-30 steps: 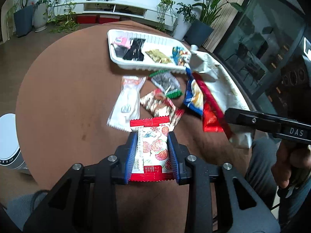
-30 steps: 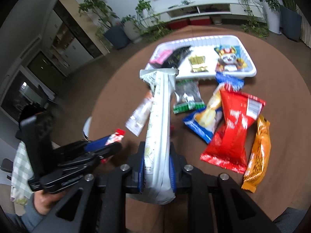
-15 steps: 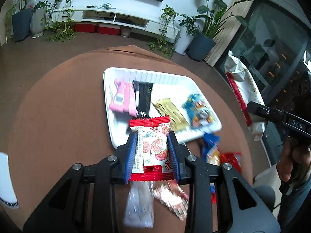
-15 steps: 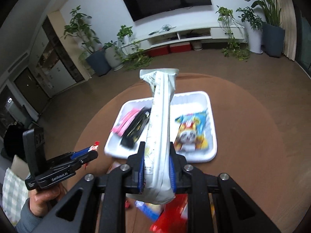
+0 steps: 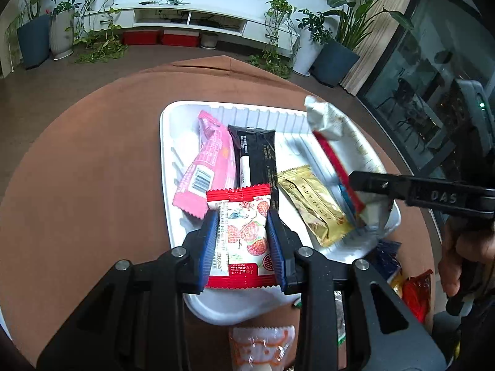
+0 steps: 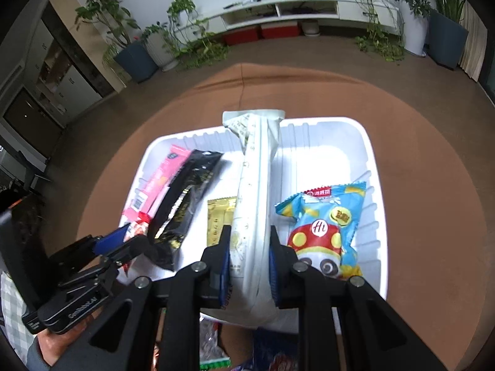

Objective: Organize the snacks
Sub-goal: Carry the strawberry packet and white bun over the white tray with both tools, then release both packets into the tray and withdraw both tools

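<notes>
The left tongs (image 5: 243,242) are clamped on the strawberry snack packet (image 5: 244,235), held over the near left part of the white tray (image 5: 173,216). The right tongs (image 6: 249,256) are clamped on the long white packet (image 6: 255,204), held above the tray's middle. The tray sits on the brown worktop (image 5: 92,170), holding the pink packet (image 5: 207,167), black packet (image 5: 256,157), gold packet (image 5: 312,204) and blue cartoon packet (image 6: 328,228).

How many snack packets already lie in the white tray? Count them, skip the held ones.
4 in the white tray: pink packet far left, black packet beside it, gold packet mid-tray, blue cartoon packet on the right. The held packets may hide more.
</notes>
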Tool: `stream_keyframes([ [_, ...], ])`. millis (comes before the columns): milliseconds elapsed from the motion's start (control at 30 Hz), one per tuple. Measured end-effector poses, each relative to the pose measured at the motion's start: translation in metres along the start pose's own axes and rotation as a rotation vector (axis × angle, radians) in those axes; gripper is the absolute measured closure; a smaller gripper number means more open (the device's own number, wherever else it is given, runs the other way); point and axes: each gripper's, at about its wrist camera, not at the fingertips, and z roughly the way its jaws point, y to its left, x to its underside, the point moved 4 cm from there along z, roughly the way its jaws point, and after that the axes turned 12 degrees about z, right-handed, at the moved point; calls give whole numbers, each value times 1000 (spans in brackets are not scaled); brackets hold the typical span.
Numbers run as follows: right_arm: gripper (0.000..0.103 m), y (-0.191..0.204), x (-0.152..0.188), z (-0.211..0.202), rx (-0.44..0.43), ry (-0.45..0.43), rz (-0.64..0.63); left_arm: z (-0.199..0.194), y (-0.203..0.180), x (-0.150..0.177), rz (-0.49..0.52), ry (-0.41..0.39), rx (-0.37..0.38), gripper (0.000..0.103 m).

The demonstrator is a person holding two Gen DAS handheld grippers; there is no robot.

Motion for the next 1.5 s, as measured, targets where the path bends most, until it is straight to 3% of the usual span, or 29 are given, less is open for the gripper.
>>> stream_keyframes([
  [333, 81, 2, 1, 29, 40, 46, 9, 16, 7, -11, 34, -18, -26, 73],
  [900, 77, -3, -3, 28, 34, 26, 65, 30, 5, -18, 91, 15, -28, 72],
  [967, 74, -4, -4, 26, 27, 23, 70, 28, 3, -16, 99, 26, -23, 71],
  [1033, 65, -5, -4, 22, 18, 19, 72, 27, 0, -15, 111, 32, -30, 71],
  [1100, 55, -4, -3, 17, 14, 12, 78, 24, -3, -16, 115, 30, -30, 63],
  [1167, 48, -2, -3, 8, -5, -4, 78, 17, -6, -16, 112, 20, -31, 37],
  [1233, 36, 1, -2, -4, -15, -33, 76, 6, -9, -13, 108, 0, -36, 28],
  [1367, 25, 10, 2, -42, -89, -120, 66, -16, -12, -5, 78, -16, -45, 2],
  [1500, 8, 14, 25, -91, -183, -230, 50, -50, -16, 11, 59, -59, -72, 0],
])
